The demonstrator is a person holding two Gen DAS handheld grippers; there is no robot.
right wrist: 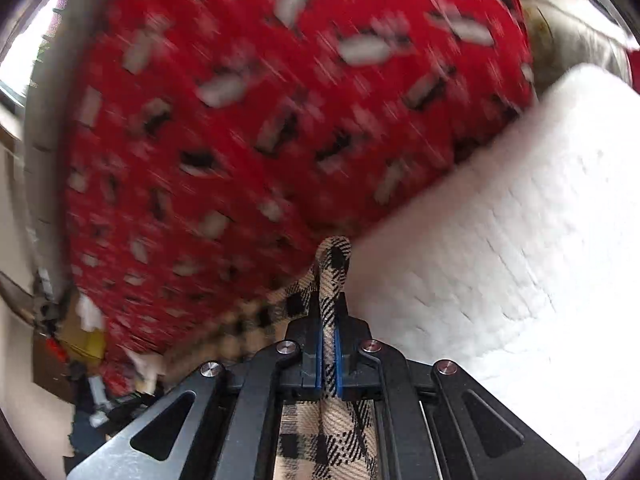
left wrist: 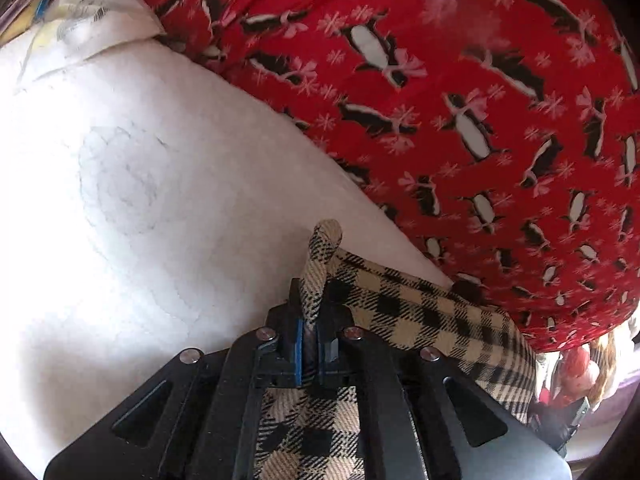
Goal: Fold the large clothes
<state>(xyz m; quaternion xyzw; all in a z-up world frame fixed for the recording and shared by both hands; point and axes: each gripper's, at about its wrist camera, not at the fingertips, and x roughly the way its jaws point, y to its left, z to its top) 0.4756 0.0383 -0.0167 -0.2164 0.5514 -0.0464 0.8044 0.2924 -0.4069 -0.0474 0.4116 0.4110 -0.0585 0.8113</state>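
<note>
A beige and black checked cloth is pinched in my left gripper, which is shut on a fold of it; the cloth's tip sticks up past the fingers and the rest trails right and back under the camera. In the right wrist view the same checked cloth stands up between the blue pads of my right gripper, shut on it. A red fabric with penguins lies beyond both grippers, blurred red fabric in the right wrist view.
A white quilted surface lies under the left gripper, and the white surface shows to the right of the right gripper. A white bag or paper sits at the far left. Clutter lies low on the left.
</note>
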